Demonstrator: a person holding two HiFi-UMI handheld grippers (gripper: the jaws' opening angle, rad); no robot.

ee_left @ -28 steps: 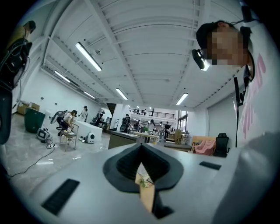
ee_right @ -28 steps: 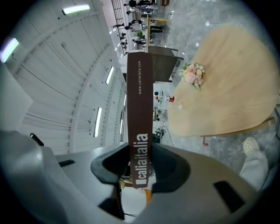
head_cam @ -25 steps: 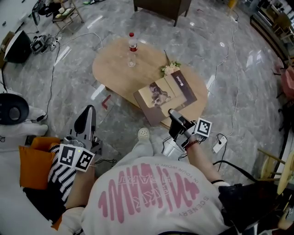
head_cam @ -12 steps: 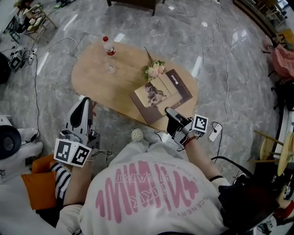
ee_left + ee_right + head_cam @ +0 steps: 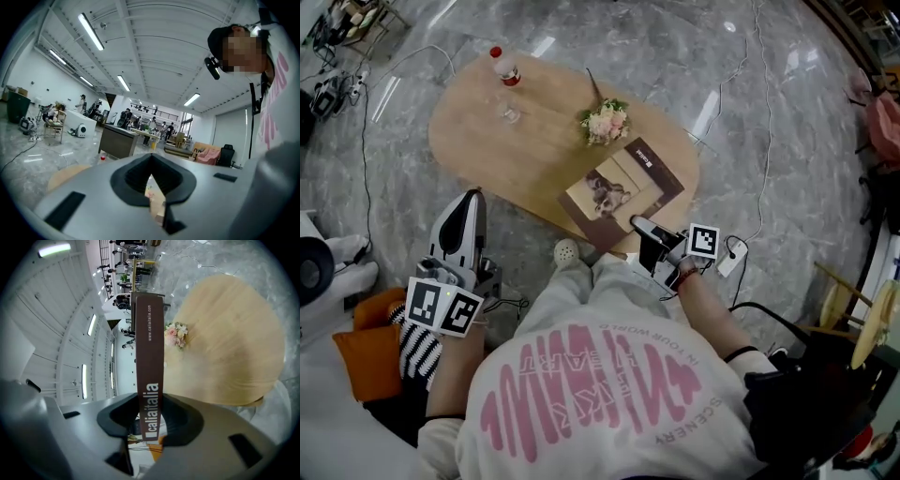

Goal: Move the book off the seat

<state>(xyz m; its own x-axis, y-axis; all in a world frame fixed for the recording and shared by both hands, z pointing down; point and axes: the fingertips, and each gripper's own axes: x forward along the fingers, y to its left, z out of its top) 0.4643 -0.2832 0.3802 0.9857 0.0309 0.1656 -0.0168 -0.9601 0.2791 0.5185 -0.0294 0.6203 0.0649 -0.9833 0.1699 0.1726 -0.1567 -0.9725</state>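
Your right gripper [image 5: 641, 228] fingers clamp the book [image 5: 622, 184] by its spine, carrying it flat over the bench [image 5: 487, 141]; left gripper [image 5: 470, 199] fingers closed, empty, clear.

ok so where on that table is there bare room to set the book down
The widest bare wood is the table's left end, from the bottle out to the near edge. A smaller patch lies between the flowers and the right rim. The book, clamped in the right tongs, covers the near right end.
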